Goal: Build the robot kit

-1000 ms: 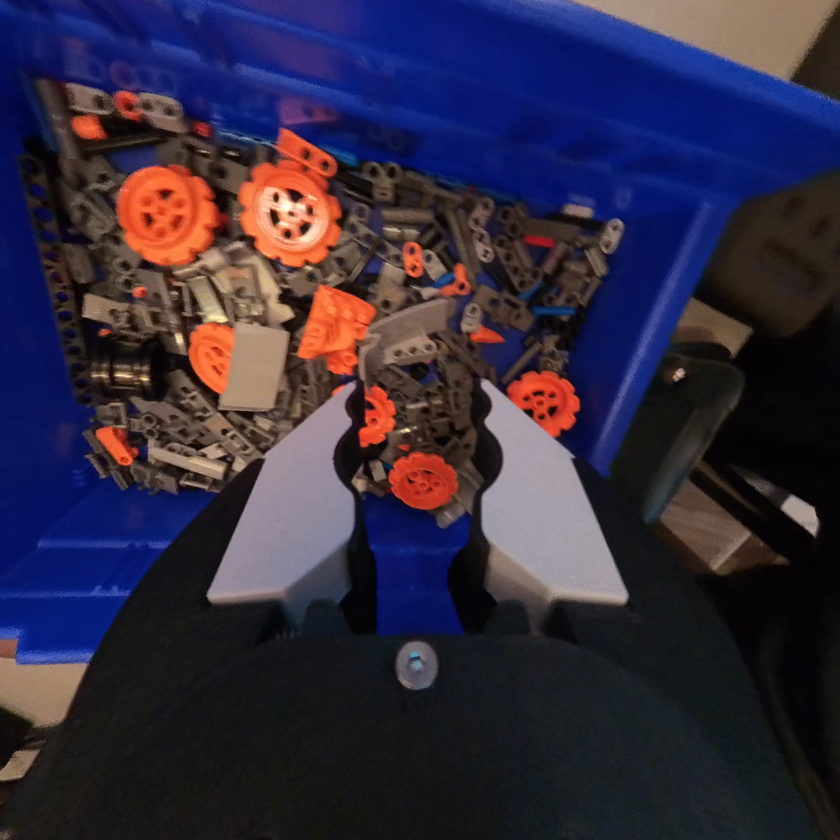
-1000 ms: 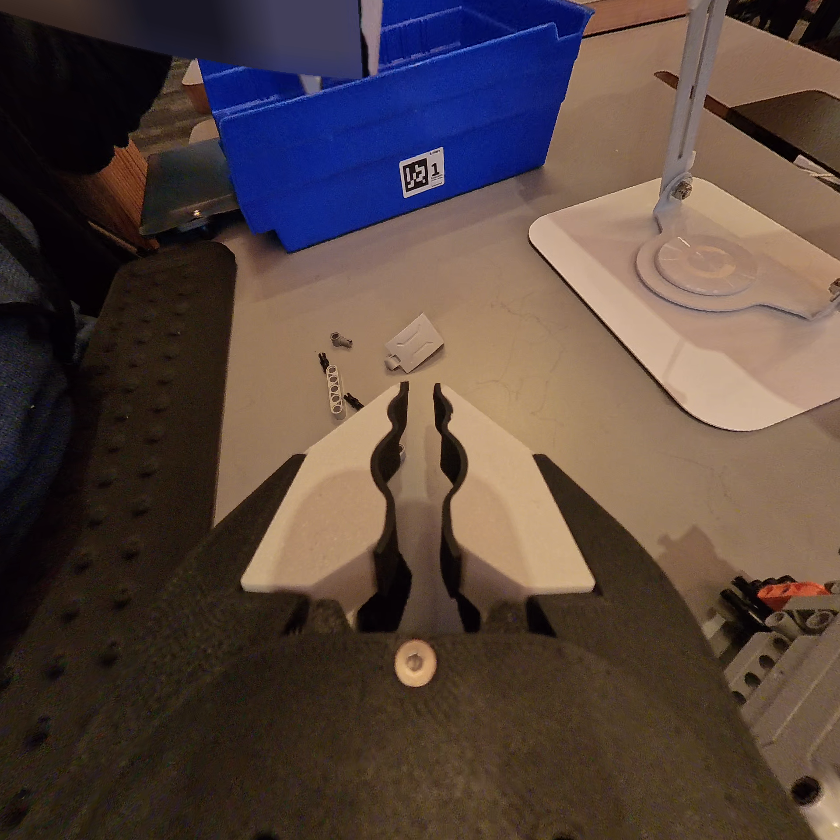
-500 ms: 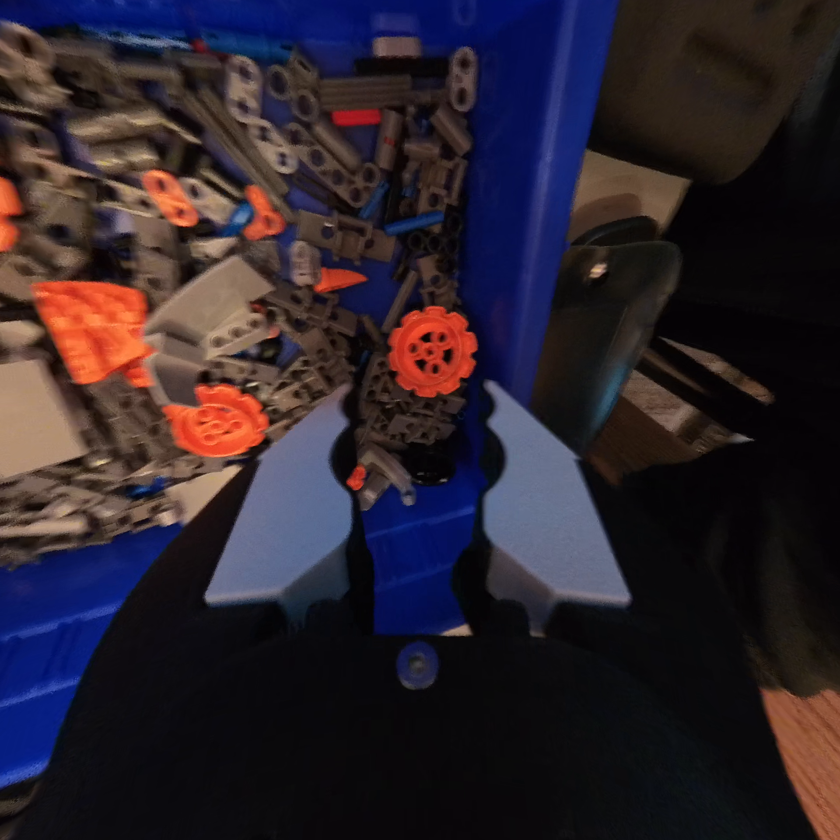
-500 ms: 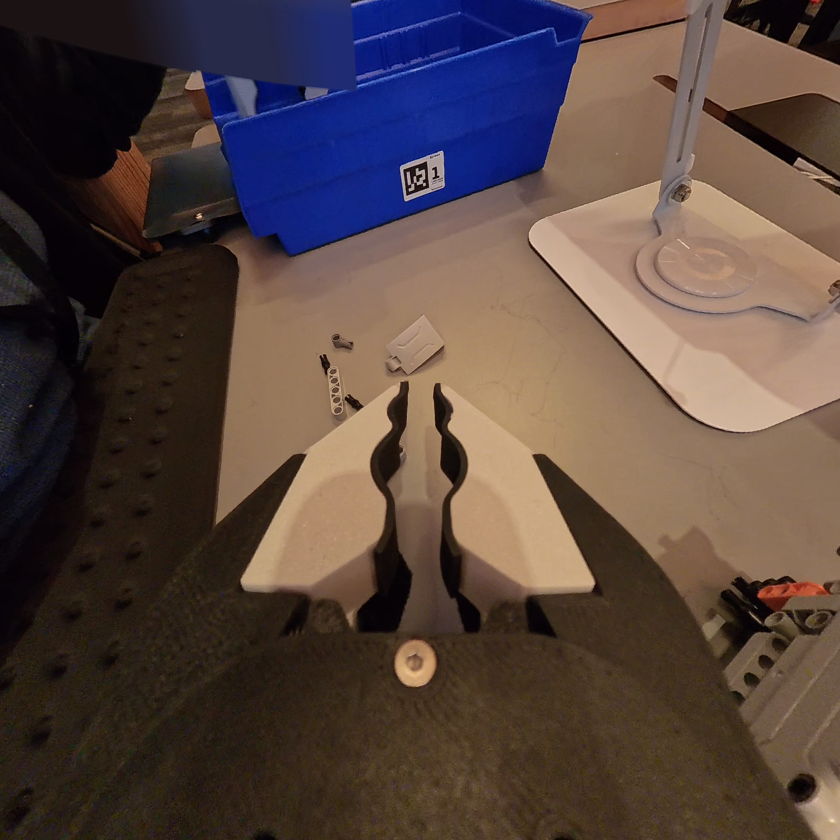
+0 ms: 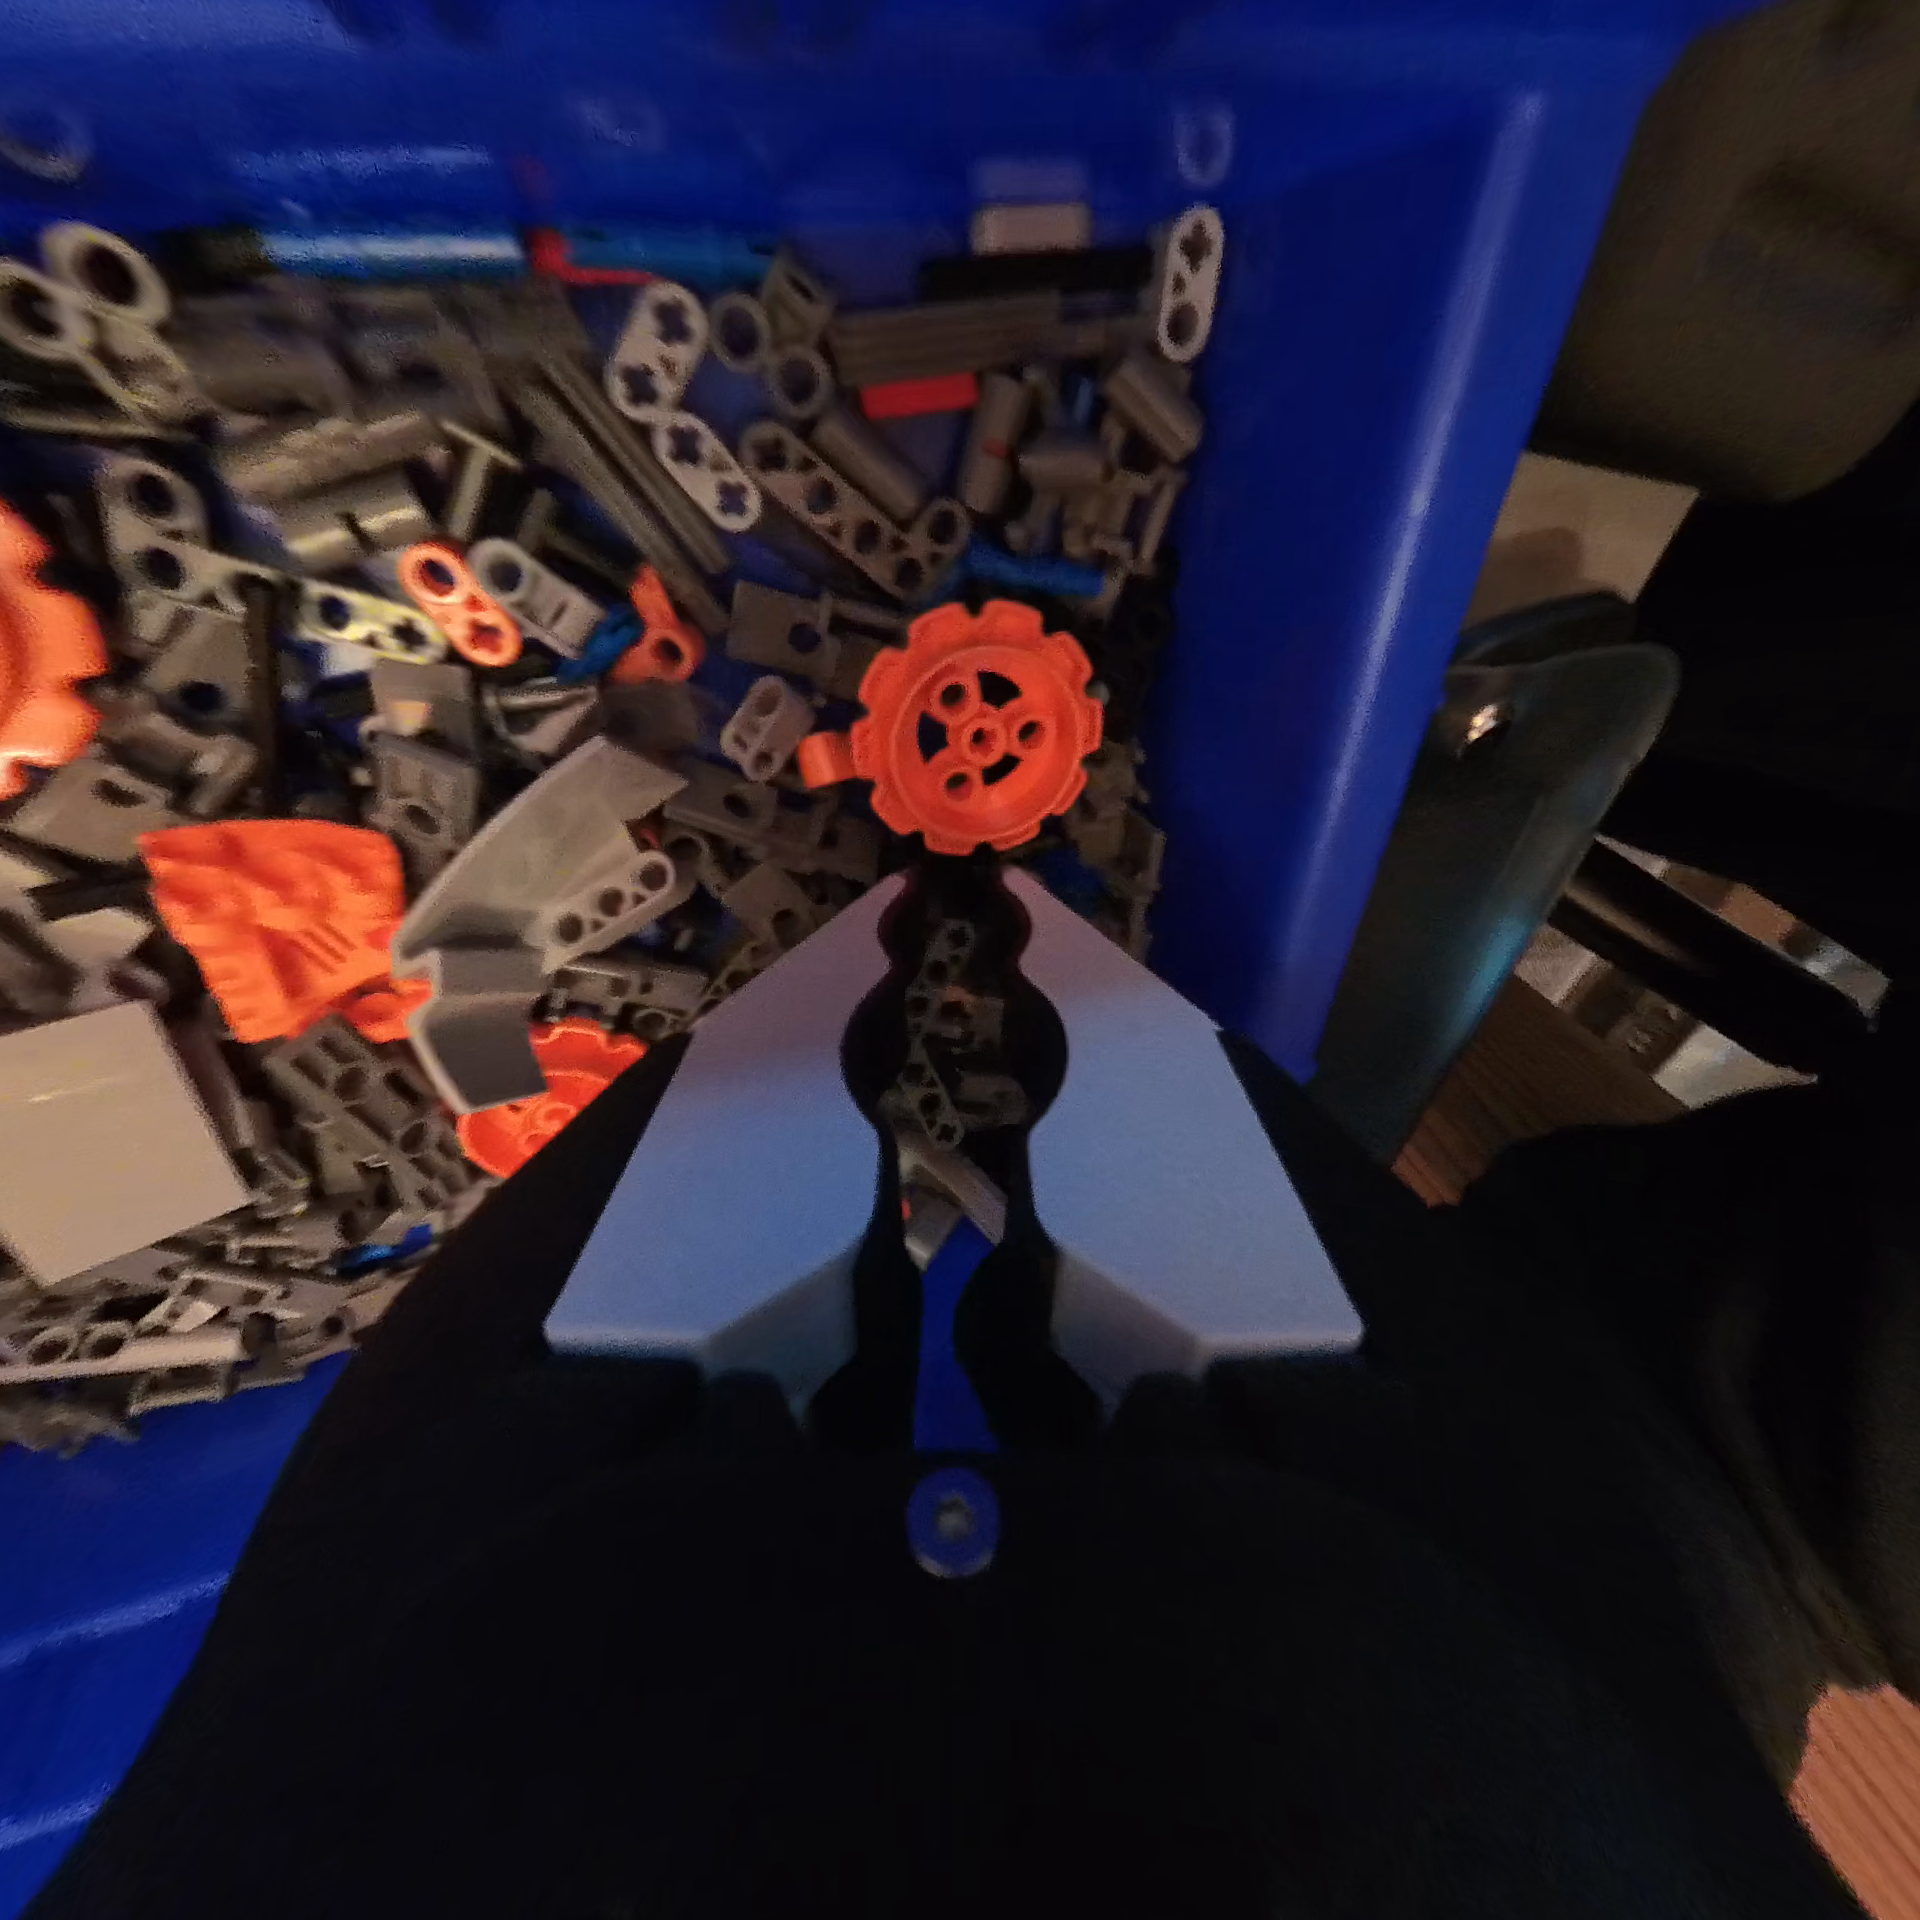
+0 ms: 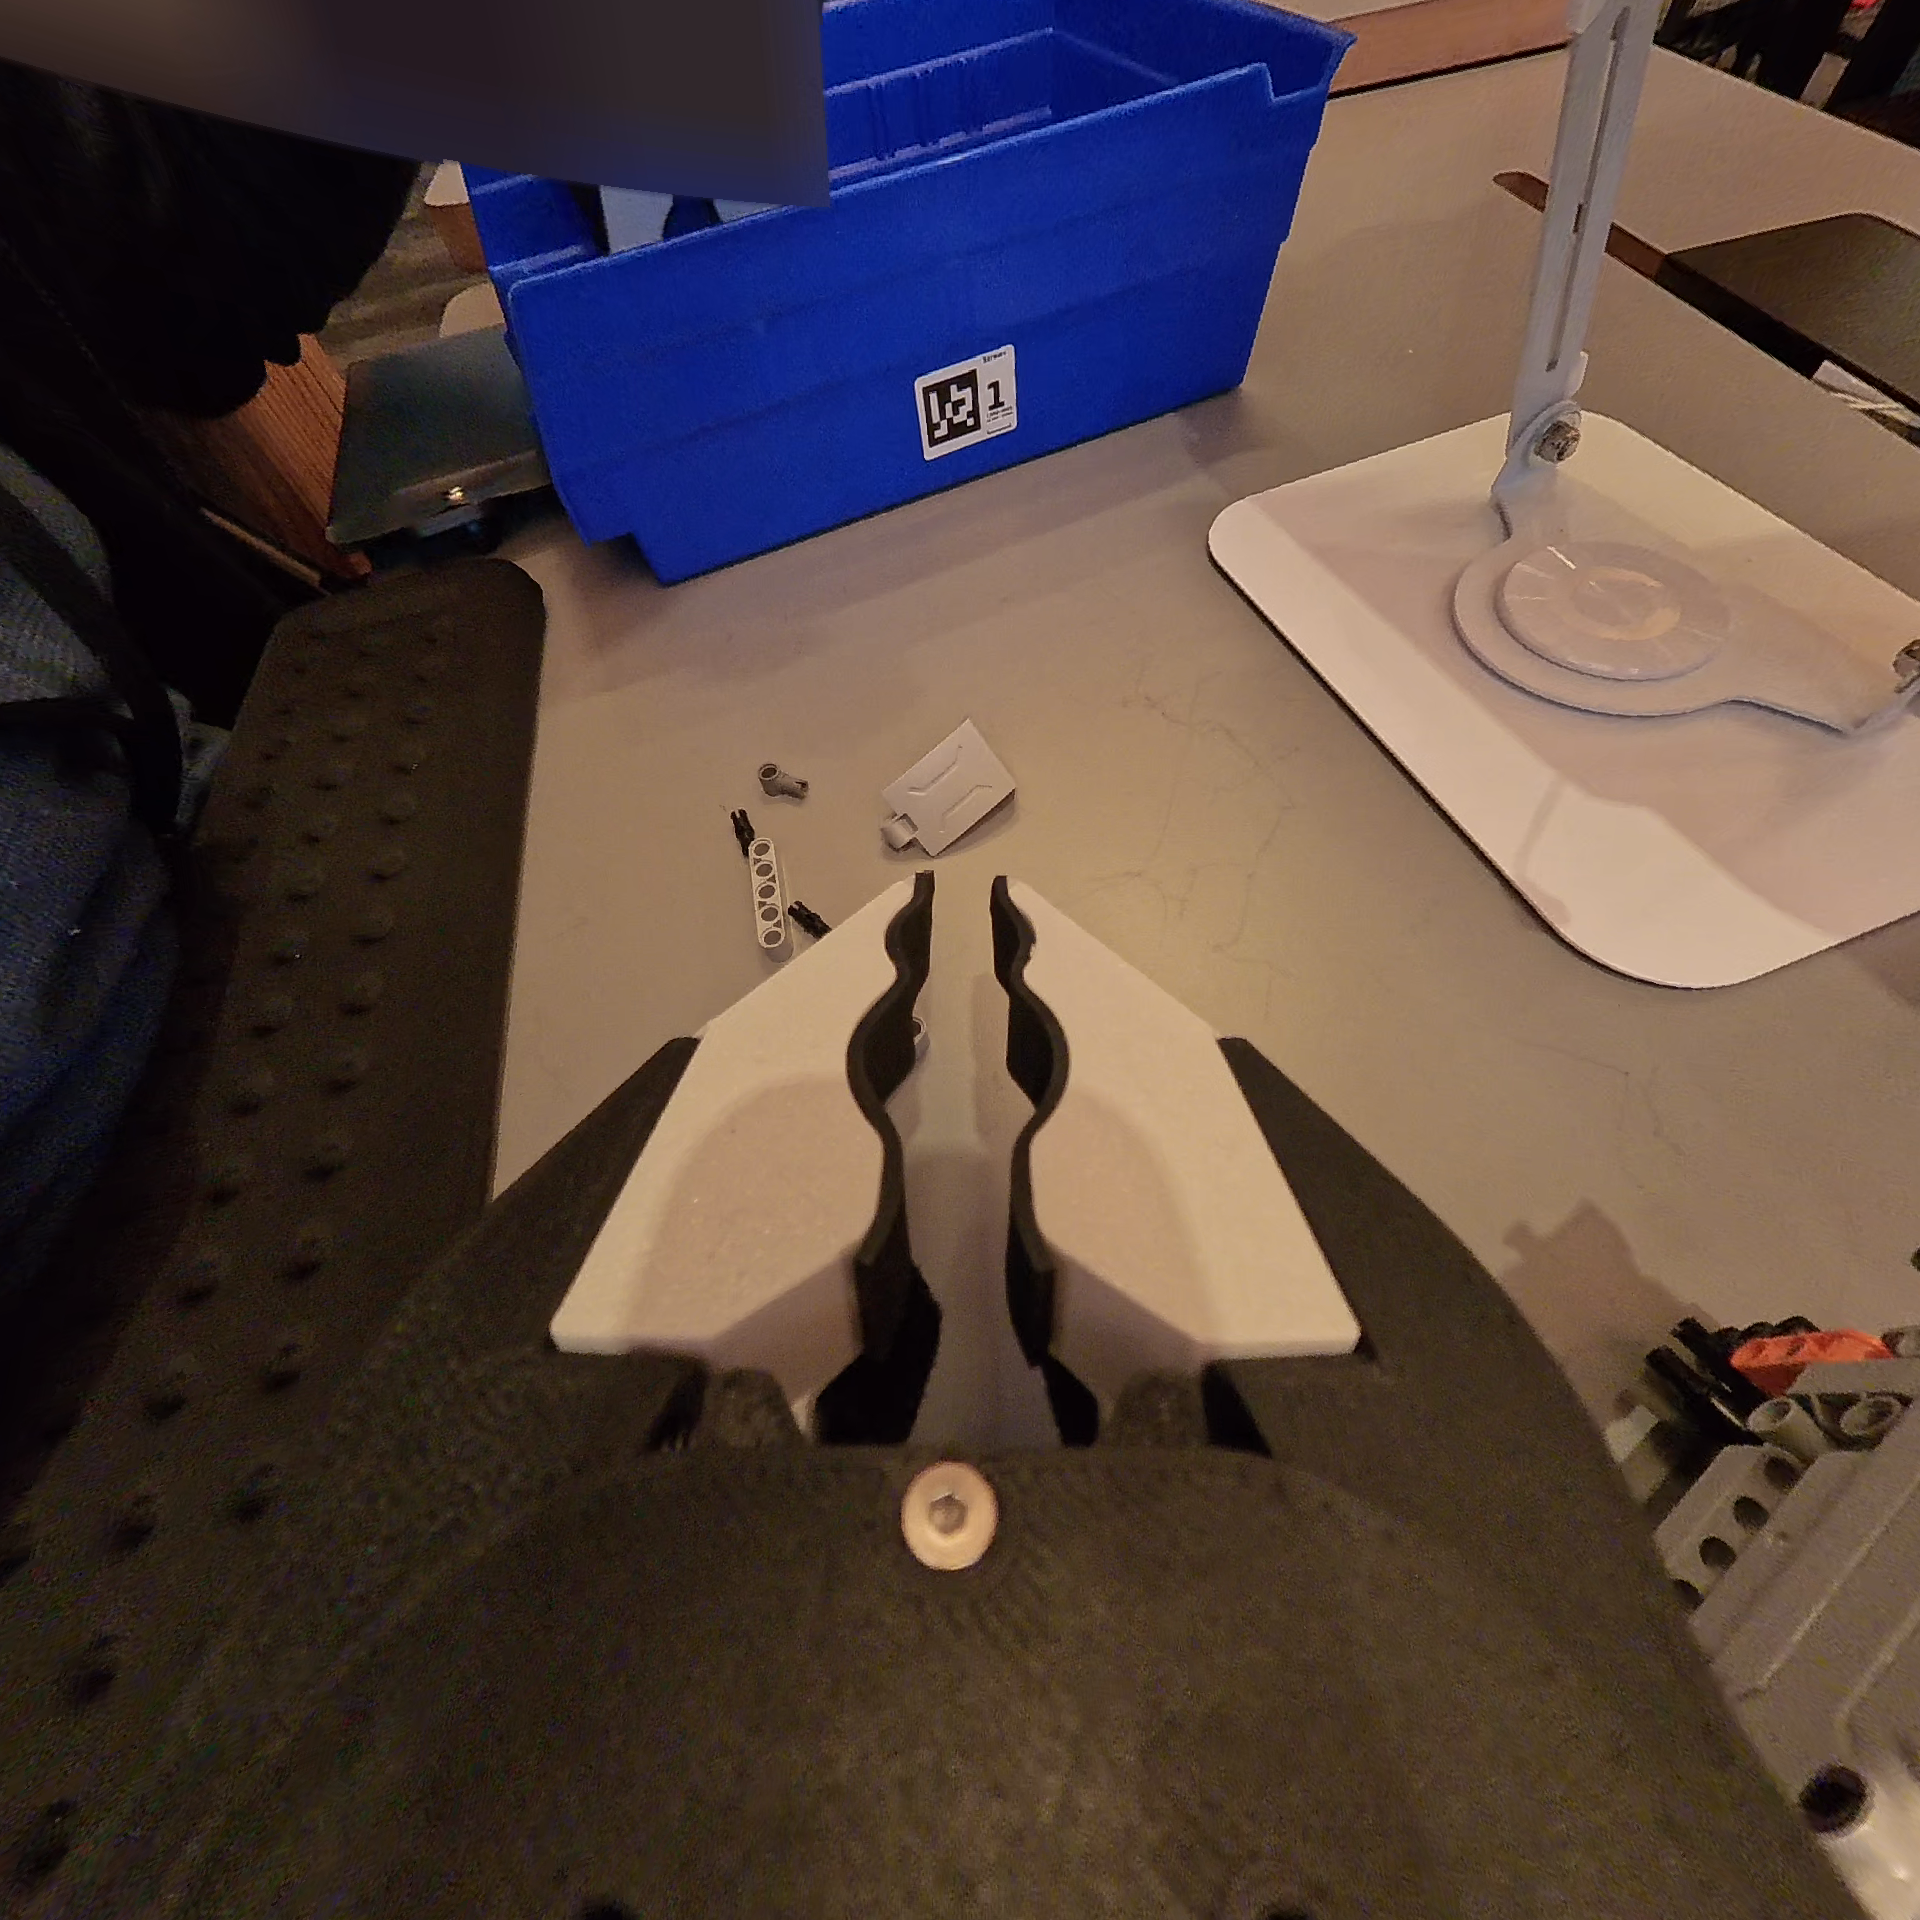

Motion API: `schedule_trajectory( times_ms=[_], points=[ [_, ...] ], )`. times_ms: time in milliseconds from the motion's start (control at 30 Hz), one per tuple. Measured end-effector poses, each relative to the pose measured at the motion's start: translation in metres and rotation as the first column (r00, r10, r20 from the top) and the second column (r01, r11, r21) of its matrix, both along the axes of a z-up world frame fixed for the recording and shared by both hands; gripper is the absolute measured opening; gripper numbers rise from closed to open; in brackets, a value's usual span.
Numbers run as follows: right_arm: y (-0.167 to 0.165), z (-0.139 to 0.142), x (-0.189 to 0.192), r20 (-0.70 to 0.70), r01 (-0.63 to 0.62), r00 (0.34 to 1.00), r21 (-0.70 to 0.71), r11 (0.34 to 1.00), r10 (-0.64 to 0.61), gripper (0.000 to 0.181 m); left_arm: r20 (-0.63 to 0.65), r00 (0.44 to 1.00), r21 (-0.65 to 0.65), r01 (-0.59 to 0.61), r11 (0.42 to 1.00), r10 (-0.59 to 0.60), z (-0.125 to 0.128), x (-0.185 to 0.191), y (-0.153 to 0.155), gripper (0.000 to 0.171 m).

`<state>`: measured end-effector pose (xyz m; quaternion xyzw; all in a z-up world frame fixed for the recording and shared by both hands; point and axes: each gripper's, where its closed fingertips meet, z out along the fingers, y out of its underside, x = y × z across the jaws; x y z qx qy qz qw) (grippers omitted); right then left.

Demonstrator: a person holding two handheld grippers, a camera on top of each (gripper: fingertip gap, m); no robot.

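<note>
Left gripper (image 5: 954,883): jaws nearly closed, tips at orange gear (image 5: 977,727) in blue bin (image 5: 1299,520); grasp uncertain. Right gripper (image 6: 961,894): slightly parted, empty, near grey panel (image 6: 948,790).

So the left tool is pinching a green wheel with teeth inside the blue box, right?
Not quite: the toothed wheel is orange, not green. The left wrist view shows the left tool with its tips nearly together at the wheel's lower edge, inside the blue box of grey building pieces. Whether it really pinches the wheel is hard to tell.
</note>
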<state>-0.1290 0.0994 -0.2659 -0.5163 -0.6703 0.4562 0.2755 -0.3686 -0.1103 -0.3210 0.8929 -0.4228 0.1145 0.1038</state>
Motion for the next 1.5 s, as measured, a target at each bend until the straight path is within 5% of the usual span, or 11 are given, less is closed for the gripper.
schedule_trajectory(
  times_ms=[233,567,833,1100,1300,1500],
  points=[
    [0.000,0.000,0.000,0.000,0.001,1.000,0.001,1.000,-0.001,0.008,-0.011,0.993,0.247,-0.114,0.962,0.121,0.016,-0.013,0.052,0.005],
    [-0.001,0.001,-0.001,-0.004,-0.002,1.000,-0.004,1.000,0.002,0.008,-0.071,0.985,0.131,-0.146,0.981,0.156,0.031,-0.023,0.018,0.028],
    [-0.003,0.007,0.000,-0.037,-0.013,0.999,-0.039,0.999,0.011,0.009,-0.174,0.932,0.036,-0.317,0.948,0.319,0.048,-0.037,-0.005,0.038],
    [-0.014,0.013,0.001,-0.065,-0.057,0.997,-0.060,0.997,0.053,0.009,-0.229,0.900,-0.074,-0.397,0.915,0.372,0.021,-0.019,-0.041,0.039],
    [-0.015,0.017,0.001,-0.079,-0.057,0.995,-0.058,0.997,0.052,0.009,-0.270,0.871,0.023,-0.421,0.907,0.411,0.007,-0.025,-0.041,0.036],
    [-0.014,0.014,0.001,-0.068,-0.055,0.996,-0.059,0.997,0.051,0.009,-0.188,0.871,0.091,-0.445,0.891,0.454,-0.002,-0.024,-0.023,0.014]
  ],
)
